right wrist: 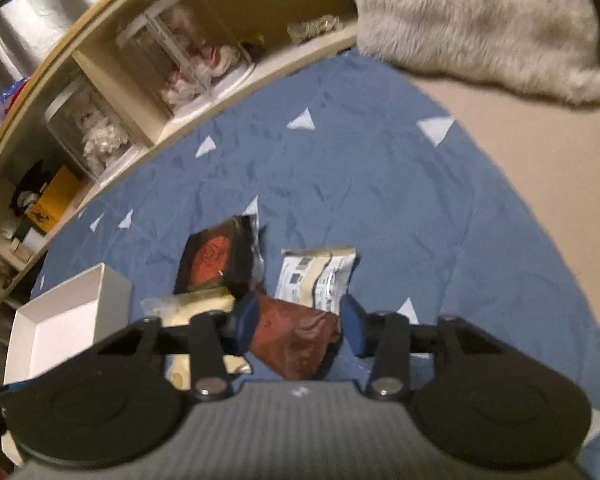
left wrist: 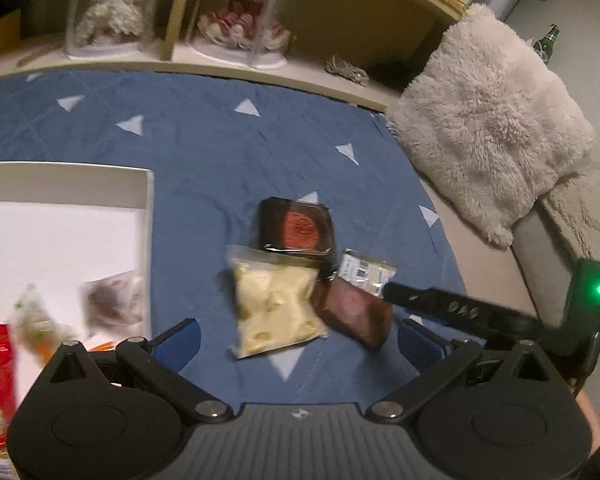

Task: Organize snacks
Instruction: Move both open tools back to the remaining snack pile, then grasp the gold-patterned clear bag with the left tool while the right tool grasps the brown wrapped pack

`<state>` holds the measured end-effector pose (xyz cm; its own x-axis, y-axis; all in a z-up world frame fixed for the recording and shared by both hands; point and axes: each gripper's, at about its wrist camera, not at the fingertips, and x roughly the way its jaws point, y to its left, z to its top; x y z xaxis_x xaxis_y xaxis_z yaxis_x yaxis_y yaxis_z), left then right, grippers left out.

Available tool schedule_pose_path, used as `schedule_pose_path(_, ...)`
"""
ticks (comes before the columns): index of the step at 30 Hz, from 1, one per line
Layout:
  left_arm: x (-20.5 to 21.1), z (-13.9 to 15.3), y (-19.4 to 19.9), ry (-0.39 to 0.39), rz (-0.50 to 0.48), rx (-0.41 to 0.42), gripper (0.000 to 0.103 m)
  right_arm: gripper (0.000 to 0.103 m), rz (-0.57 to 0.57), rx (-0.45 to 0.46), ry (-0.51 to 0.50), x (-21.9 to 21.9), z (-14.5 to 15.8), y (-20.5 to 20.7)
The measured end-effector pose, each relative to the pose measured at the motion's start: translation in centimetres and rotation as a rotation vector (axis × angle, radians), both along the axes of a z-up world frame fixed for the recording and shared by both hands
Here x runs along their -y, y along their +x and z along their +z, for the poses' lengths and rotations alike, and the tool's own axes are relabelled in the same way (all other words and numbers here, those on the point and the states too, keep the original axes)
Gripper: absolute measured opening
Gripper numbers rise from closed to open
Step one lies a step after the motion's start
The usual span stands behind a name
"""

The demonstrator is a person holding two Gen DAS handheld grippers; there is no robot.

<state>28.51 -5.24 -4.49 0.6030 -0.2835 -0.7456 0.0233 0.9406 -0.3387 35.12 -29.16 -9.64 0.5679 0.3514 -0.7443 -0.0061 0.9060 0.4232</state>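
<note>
Four snacks lie in a cluster on the blue quilt [left wrist: 204, 140]: a black tray with a round red cake [left wrist: 298, 228], a pale yellow packet [left wrist: 276, 304], a white labelled packet [left wrist: 366, 272] and a brown-red packet [left wrist: 356, 312]. My left gripper [left wrist: 300, 342] is open, its blue pads wide apart just short of the yellow packet. My right gripper [right wrist: 299, 322] has its pads against both sides of the brown-red packet [right wrist: 296, 336], shut on it. Its black finger reaches in from the right in the left wrist view. A white box [left wrist: 148, 208] at the left holds several snacks.
A low wooden shelf [left wrist: 260, 68] with two dolls under clear domes runs along the far edge of the quilt. A fluffy cream cushion [left wrist: 488, 120] lies at the right, with a green bottle [left wrist: 550, 42] behind it. In the right wrist view the white box [right wrist: 112, 280] sits at the left.
</note>
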Motion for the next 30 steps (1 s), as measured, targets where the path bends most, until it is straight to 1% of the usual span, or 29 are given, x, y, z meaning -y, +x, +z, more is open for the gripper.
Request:
schedule_pose_path(3, 1.1, -0.5, 1.7, -0.010, 0.001, -0.023, 0.103, 0.048, 0.030, -0.001, 0.003, 0.1, -1.2, 0.9)
schedule_pose_path(6, 1.9, -0.8, 3.3, -0.002, 0.013, -0.039, 0.103, 0.048, 0.101, 0.004, -0.012, -0.4, -1.8, 1.2)
schedule_pose_path(11, 3.0, -1.7, 5.8, 0.067, 0.036, -0.080, 0.103, 0.048, 0.273, -0.013, -0.127, -1.7, -1.7, 0.4)
schedule_pose_path(14, 3.6, -2.6, 7.0, 0.113, 0.046, -0.116, 0.103, 0.049, 0.385, -0.005, -0.168, -2.3, -1.2, -0.8)
schedule_pose_path(16, 3.9, -3.2, 7.5, 0.145, 0.048, -0.134, 0.103, 0.049, 0.430, 0.025, -0.202, -2.7, -0.5, -1.6)
schedule_pose_path(17, 4.0, -3.4, 7.6, 0.155, 0.049, -0.139, 0.103, 0.053, 0.435, 0.056, -0.230, -2.8, -0.1, -2.0)
schedule_pose_path(18, 3.9, -3.6, 7.7, 0.162, 0.054, -0.142, 0.103, 0.059, 0.435, 0.081, -0.245, -2.9, 0.2, -2.3)
schedule_pose_path(20, 3.8, -3.9, 7.9, 0.165, 0.058, -0.149, 0.103, 0.067, 0.438, 0.143, -0.268, -3.1, 0.5, -2.7)
schedule_pose_path(23, 3.5, -4.1, 7.9, 0.161, 0.063, -0.157, 0.103, 0.068, 0.467, 0.222, -0.319, -3.9, 0.1, -3.0)
schedule_pose_path(25, 3.3, -4.0, 8.1, 0.158, 0.068, -0.155, 0.103, 0.068, 0.499, 0.259, -0.331, -4.2, -0.7, -3.0)
schedule_pose_path(28, 3.2, -3.9, 8.2, 0.164, 0.065, -0.155, 0.103, 0.067, 0.506, 0.257, -0.359, -4.4, -1.9, -2.7)
schedule_pose_path(30, 3.2, -4.0, 8.2, 0.165, 0.057, -0.159, 0.103, 0.067, 0.500, 0.271, -0.348, -4.4, -2.2, -2.6)
